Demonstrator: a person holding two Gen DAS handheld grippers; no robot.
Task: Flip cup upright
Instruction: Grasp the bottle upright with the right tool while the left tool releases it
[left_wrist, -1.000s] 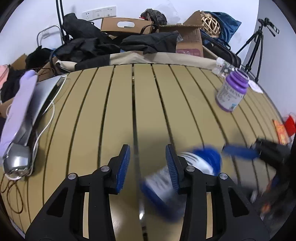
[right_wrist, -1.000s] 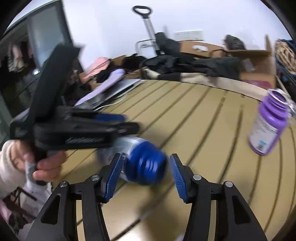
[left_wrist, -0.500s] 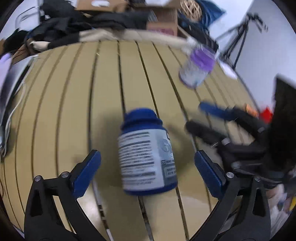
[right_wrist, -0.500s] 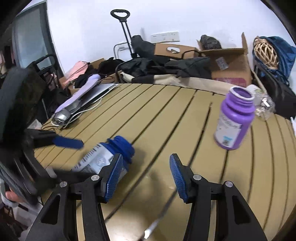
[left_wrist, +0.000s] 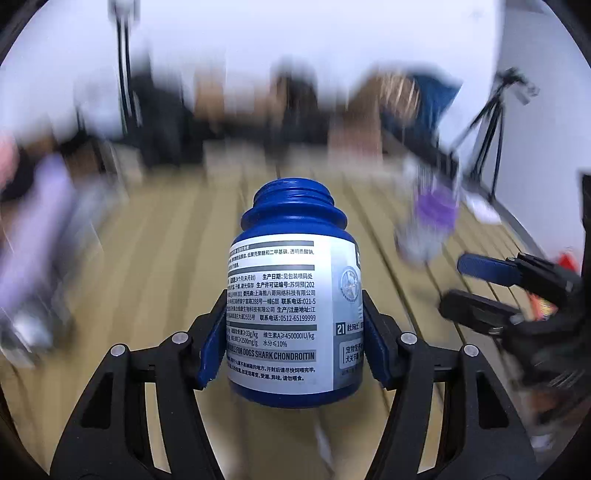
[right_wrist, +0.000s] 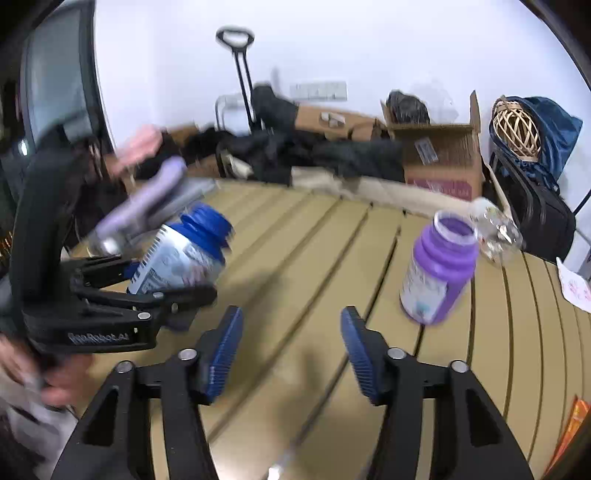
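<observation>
Two open-mouthed bottles show. Nearest, the left hand-held gripper (left_wrist: 293, 341) clamps the blue supplement bottle (left_wrist: 293, 314) by its sides, raised above the slatted table (right_wrist: 295, 258), neck tilted up. The right hand-held gripper (right_wrist: 291, 350) gapes wide, empty. Farther right, a purple bottle (right_wrist: 437, 267) stands lidless; contents cannot be told.

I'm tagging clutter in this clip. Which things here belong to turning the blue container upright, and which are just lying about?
Part of the job:
- blue bottle, clamped in the left gripper, mouth up
- right gripper, open and holding nothing
- slatted table

Lying about:
- purple bottle, standing
- cardboard box
- wicker ball
- dark clothes
- tripod
</observation>
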